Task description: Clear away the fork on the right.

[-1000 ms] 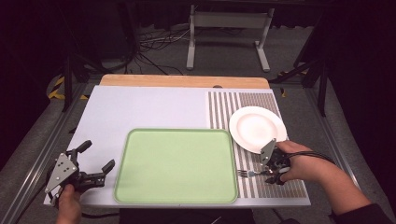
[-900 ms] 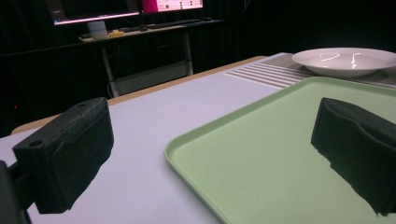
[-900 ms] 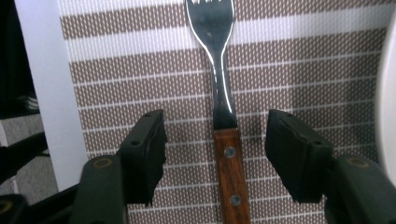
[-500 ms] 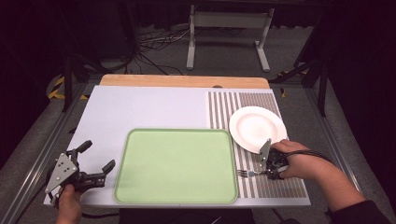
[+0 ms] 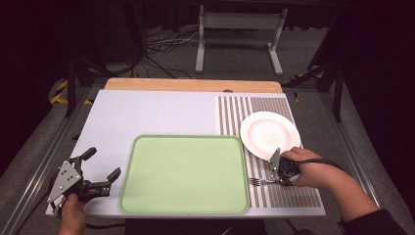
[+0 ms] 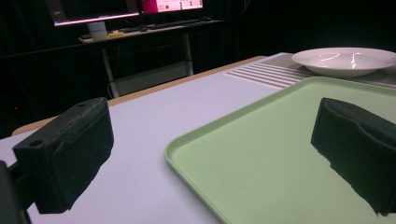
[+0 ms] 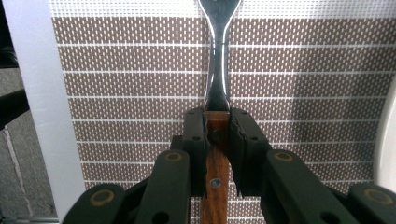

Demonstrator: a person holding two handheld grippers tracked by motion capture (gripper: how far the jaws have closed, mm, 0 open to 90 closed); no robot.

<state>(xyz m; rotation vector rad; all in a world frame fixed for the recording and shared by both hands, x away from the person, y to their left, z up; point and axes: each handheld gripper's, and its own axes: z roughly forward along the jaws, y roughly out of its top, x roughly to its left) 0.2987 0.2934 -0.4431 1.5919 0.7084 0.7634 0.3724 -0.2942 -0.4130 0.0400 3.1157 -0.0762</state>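
The right gripper [image 5: 275, 180] has just been closing its jaws, and a fork [image 7: 218, 70] with a wooden handle lies between them. In the right gripper view the pads [image 7: 195, 140] now sit against both sides of the handle, just behind the point where the metal neck begins. The grip therefore appears made: the fork is clamped at the handle and should be ready to lift. The hand itself has not shifted from where it stood a second ago.

Fork position, relative to the tray [image 5: 186, 174]: just beside its right edge, flat on the striped mat [image 5: 293, 196], tines pointing toward the tray, handle pointing away. A white plate [image 5: 270, 133] lies beyond the fork on the same mat, near the tray's far right corner.

The left gripper [image 5: 100, 171] rests on the counter [image 5: 147, 112] just beside the tray's left edge. Its jaws stand wide apart and hold nothing; the tray's near-left corner shows between them in the left gripper view. It has kept its place as well.

Judgement: the next move is likely a lift of the fork, probably toward the tray or plate.
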